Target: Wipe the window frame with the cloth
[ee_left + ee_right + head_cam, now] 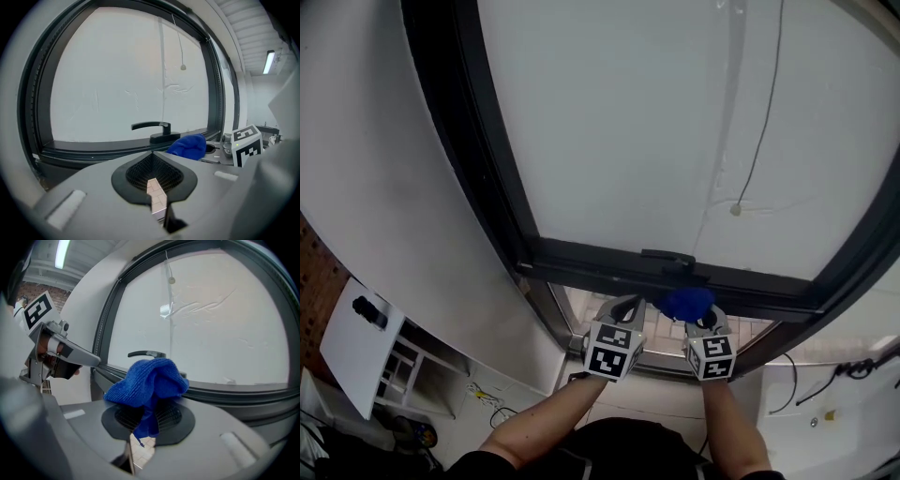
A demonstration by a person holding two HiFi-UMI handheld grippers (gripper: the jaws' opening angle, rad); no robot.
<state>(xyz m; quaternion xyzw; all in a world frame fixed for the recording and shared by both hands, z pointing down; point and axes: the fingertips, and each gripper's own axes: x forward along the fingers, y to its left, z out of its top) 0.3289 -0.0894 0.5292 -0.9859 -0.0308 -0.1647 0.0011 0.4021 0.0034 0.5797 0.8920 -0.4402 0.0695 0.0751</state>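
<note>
- Blue, knitted and bunched, the cloth [147, 380] looks soft, light and floppy to us. It should mould itself to the edges of a rail and grip rather than skid. A loose tail could drag or catch on the black lever handle [667, 258].
- We judge the best hold to be a pinch through the middle of the bundle, which leaves a fat pad ahead of the tips to do the wiping. That is roughly how it is taken now.
- The right tongs [143, 437] are closed down on the cloth. A narrow tail hangs in the seam between the two mesh pads, and the bulk mushrooms out over the tips.
- In the head view the cloth sits at about five o'clock from the middle, at the lower rail of the dark metal window frame [600, 260]. From the handle it lies just at four o'clock. We cannot tell whether it presses on the rail or stops just short.
- The left tongs [154, 178] are drawn together with nothing between the pads. They hang at nine o'clock of the right tongs, near the cloth but apart from it, and touch nothing that we can see.
- The frame should take firm pressure, but we would keep the hard tips off the pale pane [637, 122] above it.
</note>
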